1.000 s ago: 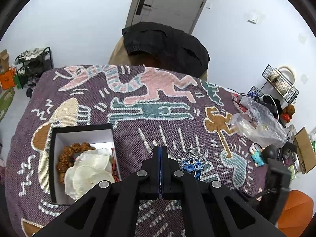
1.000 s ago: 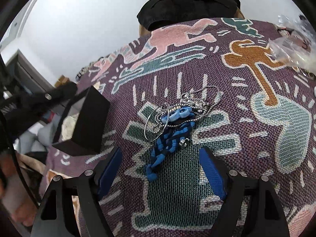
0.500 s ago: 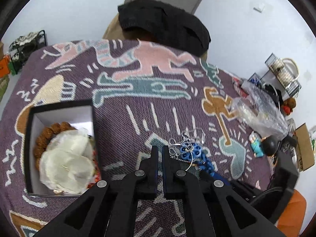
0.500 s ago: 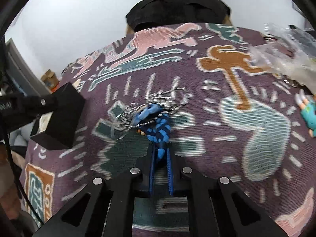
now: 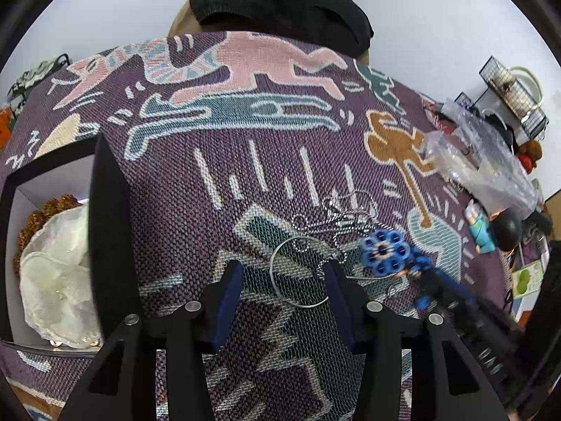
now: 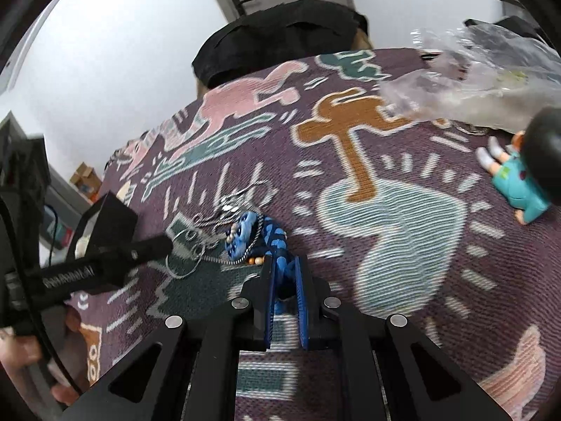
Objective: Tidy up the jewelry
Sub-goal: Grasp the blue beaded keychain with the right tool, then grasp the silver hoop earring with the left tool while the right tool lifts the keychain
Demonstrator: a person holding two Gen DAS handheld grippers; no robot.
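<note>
A blue braided bracelet with a flower charm [image 5: 385, 252] lies tangled with silver chains [image 5: 347, 217] and a thin silver ring [image 5: 301, 273] on the patterned cloth. My right gripper [image 6: 284, 280] is shut on the blue bracelet's braided tail [image 6: 277, 242]. My left gripper [image 5: 284, 287] is open, its fingers on either side of the silver ring. A black jewelry box [image 5: 105, 231] at the left holds brown beads [image 5: 52, 207] and a white pouch [image 5: 56, 273].
A crumpled clear plastic bag [image 5: 484, 161] and a small doll in teal [image 6: 519, 182] lie at the right of the cloth. A black garment [image 5: 280, 3] hangs over a chair at the far edge. A wire rack [image 5: 515, 98] stands further right.
My right gripper closed on the blue bracelet and dragged it slightly. My left gripper went from shut to open and moved forward and right to straddle the silver ring.
</note>
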